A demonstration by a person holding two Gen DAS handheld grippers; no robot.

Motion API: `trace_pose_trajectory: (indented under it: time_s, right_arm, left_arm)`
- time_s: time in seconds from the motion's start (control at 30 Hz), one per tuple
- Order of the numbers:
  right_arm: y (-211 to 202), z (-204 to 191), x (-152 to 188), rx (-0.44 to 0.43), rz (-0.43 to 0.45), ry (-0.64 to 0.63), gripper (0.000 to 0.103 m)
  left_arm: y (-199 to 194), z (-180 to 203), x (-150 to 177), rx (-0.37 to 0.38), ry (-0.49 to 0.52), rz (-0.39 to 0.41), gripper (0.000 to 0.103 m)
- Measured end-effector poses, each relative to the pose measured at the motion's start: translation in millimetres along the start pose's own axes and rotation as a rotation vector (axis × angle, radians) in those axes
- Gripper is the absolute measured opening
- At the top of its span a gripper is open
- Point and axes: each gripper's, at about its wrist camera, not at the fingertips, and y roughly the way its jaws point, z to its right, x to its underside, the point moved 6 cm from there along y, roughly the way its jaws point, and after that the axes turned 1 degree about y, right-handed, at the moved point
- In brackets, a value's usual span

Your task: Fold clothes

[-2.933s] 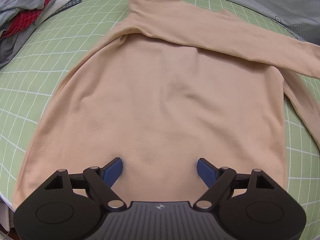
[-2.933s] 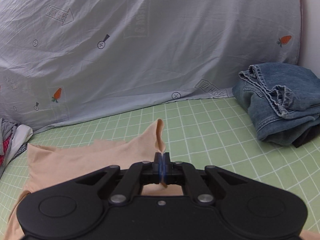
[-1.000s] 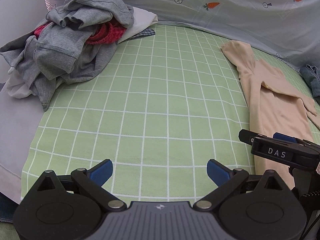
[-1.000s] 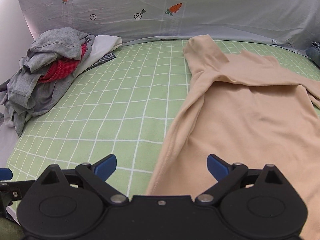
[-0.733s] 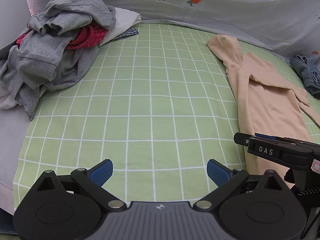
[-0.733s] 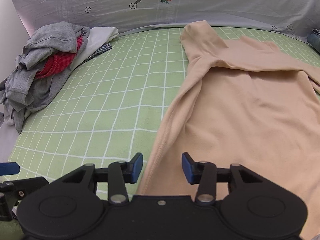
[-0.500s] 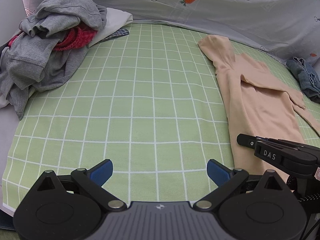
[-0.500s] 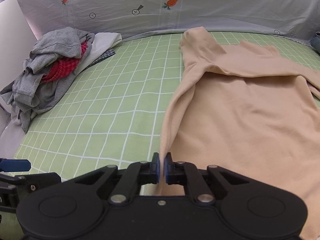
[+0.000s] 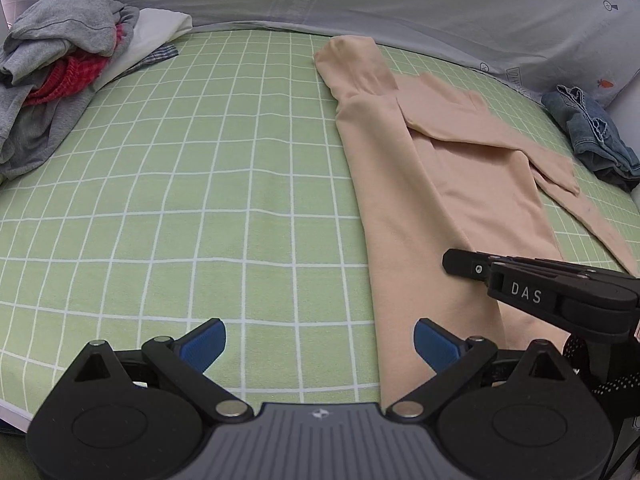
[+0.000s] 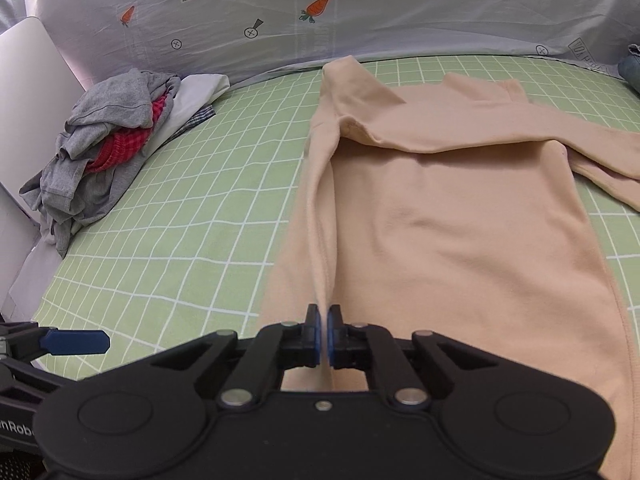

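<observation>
Nearest in the right wrist view, the right gripper [image 10: 323, 335] has its blue fingers [image 10: 315, 334] pinched together on the left side edge of the beige top [image 10: 440, 216], close to the hem, and the cloth rises in a ridge running away from the pinch. In the left wrist view the left gripper [image 9: 318, 342] hangs with its fingers [image 9: 204, 340] spread wide and holding nothing, over the bare green checked sheet [image 9: 180, 200] just left of the top [image 9: 432, 184]; the right gripper [image 9: 560, 292] shows side-on at the right edge of that view, over the top's lower part. The top lies flat on the right half of the sheet [image 10: 180, 216], hem near, neck far, with one sleeve folded across the chest toward the right and the other trailing off to the right. Farther back on the left sits a heap of clothes [image 9: 56, 64], grey, red and white, also seen in the right wrist view [image 10: 112, 140]. At the far right lie folded jeans [image 9: 592, 132]. Behind everything hangs a grey cloth [image 10: 320, 8] printed with carrots and arrows.
</observation>
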Motion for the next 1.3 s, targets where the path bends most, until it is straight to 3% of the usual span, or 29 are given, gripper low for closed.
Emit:
trace_pose_trajectory:
  time_s: [0.13,0.33,0.4,0.47,0.53,0.8,1.0,1.1,1.17,1.3]
  right_arm:
    - [8.5,10.5,8.5,-0.001,-0.063,-0.043,0.005]
    - [10.1,8.7,14.4,-0.012,-0.084,-0.184,0.006]
    - [7.9,9.8,11.4,0.003,-0.09,-0.216,0.013]
    - [4.0,16.9,5.2,0.028,-0.08,-0.24,0.03]
    - [-0.9,28.2,-4.1,0.047,-0.058,-0.234,0.031]
    - [-11.9,121.6,-59.9,0.247,0.051,-0.005,0.036]
    - [-13.4,206.1,-89.2,0.414,0.131,0.202,0.039]
    - [-15.8,252.5,-105.9,0.497,0.174,0.287,0.044]
    - [-16.4,279.1,-114.9,0.549,0.2,0.333,0.054]
    - [-5.1,329.1,-128.8,0.6,0.19,0.442,0.056]
  left_arm:
    - [8.5,18.6,9.9,-0.014,-0.013,-0.032,0.1]
    - [18.6,24.5,19.0,-0.06,-0.084,-0.074,0.1]
    - [19.9,22.9,14.3,-0.08,-0.099,-0.071,0.1]
    - [20.2,18.9,5.5,-0.099,-0.127,-0.055,0.1]
    - [19.8,12.4,-6.4,-0.108,-0.159,-0.034,0.1]
    - [21.8,-11.9,-63.5,-0.14,-0.255,0.039,0.1]
    - [41.0,-21.8,-138.5,-0.122,-0.273,0.098,0.098]
    - [63.9,-20.1,-187.4,-0.075,-0.264,0.113,0.096]
    - [84.8,-15.3,-218.3,-0.037,-0.262,0.11,0.091]
    - [134.3,-26.0,-268.4,-0.008,-0.309,0.093,0.084]
